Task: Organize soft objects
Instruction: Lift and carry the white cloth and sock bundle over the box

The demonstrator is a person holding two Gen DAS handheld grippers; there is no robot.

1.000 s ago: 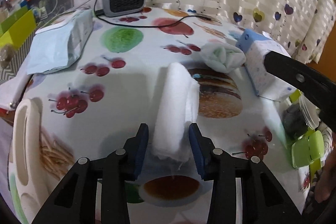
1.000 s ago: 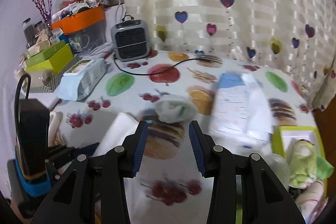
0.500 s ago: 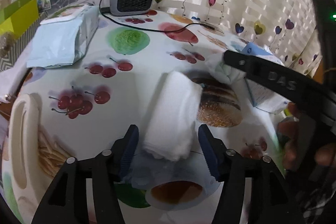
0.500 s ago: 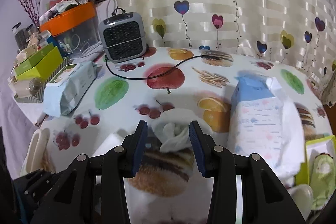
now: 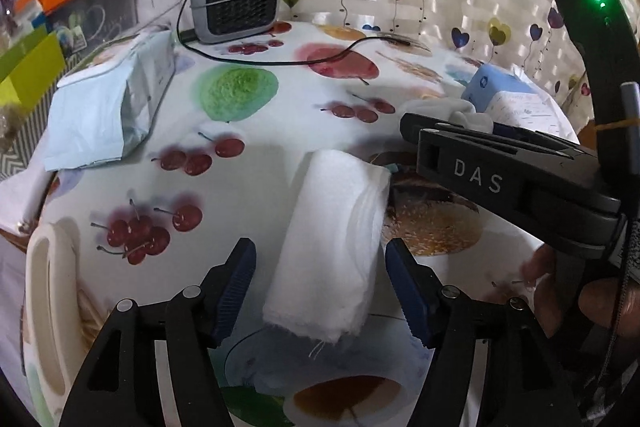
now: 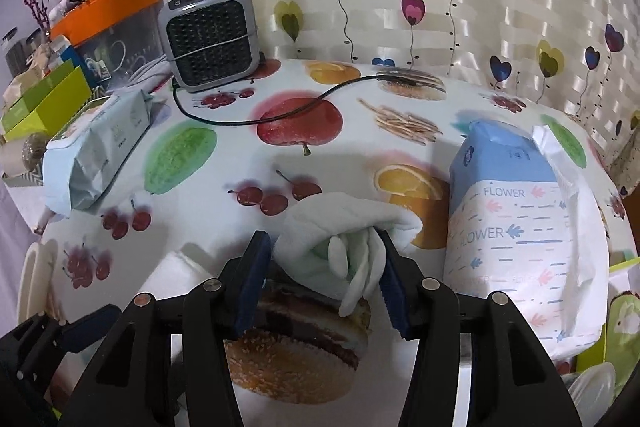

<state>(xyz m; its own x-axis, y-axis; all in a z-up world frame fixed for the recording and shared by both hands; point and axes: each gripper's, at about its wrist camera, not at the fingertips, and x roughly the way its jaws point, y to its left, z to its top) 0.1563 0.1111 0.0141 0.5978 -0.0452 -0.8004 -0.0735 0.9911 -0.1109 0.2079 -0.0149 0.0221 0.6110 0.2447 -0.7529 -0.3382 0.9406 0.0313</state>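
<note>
**Both grippers open, one soft roll between each pair of fingers**

Left gripper: fingers have just been opening and stand well apart. The white towel roll lies on the bench between them, with a clear gap to each pad; nothing is gripped.

Right gripper: fingers have just been opening. The white-and-green cloth bundle rests on the bench between them. Its right side is at the right pad; the left pad is just beside it. No squeeze is visible.

Farther right lies the blue tissue pack. Farther left lies the pale wipes pack. The grey fan heater stands at the back.
</note>
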